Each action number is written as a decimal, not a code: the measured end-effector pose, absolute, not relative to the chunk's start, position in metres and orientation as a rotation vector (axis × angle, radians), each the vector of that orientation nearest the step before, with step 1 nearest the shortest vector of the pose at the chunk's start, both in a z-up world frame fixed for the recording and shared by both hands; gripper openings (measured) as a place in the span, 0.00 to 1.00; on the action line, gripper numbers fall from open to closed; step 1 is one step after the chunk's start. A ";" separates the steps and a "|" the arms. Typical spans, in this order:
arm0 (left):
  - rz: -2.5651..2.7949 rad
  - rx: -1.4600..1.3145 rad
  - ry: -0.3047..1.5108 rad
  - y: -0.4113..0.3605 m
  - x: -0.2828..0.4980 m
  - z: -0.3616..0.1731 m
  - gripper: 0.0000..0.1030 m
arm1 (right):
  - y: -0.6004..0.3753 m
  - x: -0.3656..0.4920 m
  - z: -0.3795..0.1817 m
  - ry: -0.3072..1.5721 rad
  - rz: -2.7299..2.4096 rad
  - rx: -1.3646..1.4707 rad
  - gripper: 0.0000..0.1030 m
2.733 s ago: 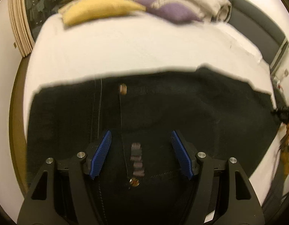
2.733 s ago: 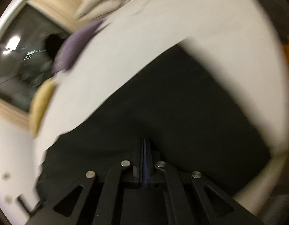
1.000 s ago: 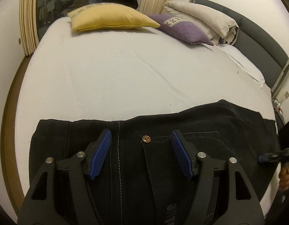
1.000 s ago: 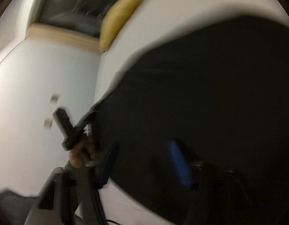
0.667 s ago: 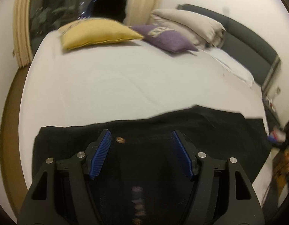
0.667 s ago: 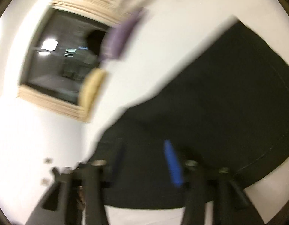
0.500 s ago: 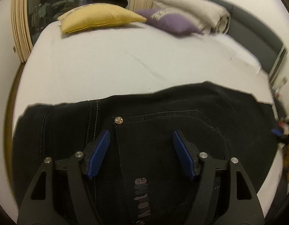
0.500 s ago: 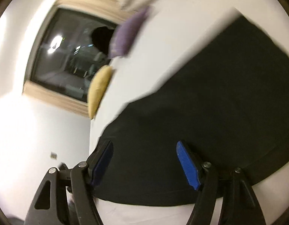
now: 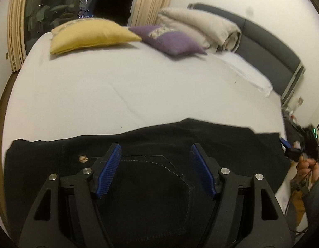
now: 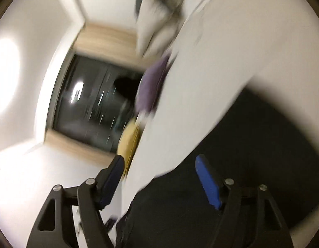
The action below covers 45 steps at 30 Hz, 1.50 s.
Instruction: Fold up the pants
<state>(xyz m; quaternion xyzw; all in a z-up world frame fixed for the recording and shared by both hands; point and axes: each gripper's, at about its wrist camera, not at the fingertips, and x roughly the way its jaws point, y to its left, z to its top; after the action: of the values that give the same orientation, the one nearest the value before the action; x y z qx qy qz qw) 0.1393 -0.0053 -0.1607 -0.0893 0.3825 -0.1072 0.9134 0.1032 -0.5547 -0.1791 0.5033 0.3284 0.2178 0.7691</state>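
Note:
Dark black pants (image 9: 159, 186) lie folded flat across the near part of the white bed (image 9: 118, 93), a metal rivet (image 9: 83, 158) showing at the left. My left gripper (image 9: 155, 147) hovers over them, open, its blue pads (image 9: 109, 169) wide apart with nothing gripped. In the blurred, tilted right wrist view the pants (image 10: 252, 144) fill the lower right. My right gripper (image 10: 159, 158) is opening beside their edge, with nothing between its jaws. A hand (image 9: 306, 165) holding that gripper shows at the far right of the left wrist view.
A yellow pillow (image 9: 91, 35), a purple pillow (image 9: 169, 40) and a rolled pale duvet (image 9: 200, 26) lie at the far end of the bed. A dark headboard (image 9: 269, 53) runs along the right. A dark window (image 9: 56, 6) with beige curtains stands behind.
My right gripper went from shut to wide open and swung off the pants toward their edge. My left gripper stayed open and shifted over the pants, rising slightly.

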 end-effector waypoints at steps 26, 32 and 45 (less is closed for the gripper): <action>-0.528 -0.201 0.939 -0.092 0.143 -0.210 0.64 | -0.537 0.071 -0.235 0.875 0.442 1.068 0.06; -0.447 -0.259 0.889 -0.017 0.123 -0.200 0.64 | -0.663 0.031 -0.231 0.724 0.093 1.074 0.05; -0.189 -0.488 0.695 0.134 0.089 -0.158 0.69 | -0.637 -0.041 -0.141 0.644 -0.072 1.026 0.77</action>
<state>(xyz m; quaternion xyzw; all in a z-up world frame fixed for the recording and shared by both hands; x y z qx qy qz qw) 0.0889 0.1337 -0.1576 -0.2363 0.3368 -0.0917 0.9068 -0.0415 -0.6373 -0.1415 0.4819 0.3028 -0.0341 0.8215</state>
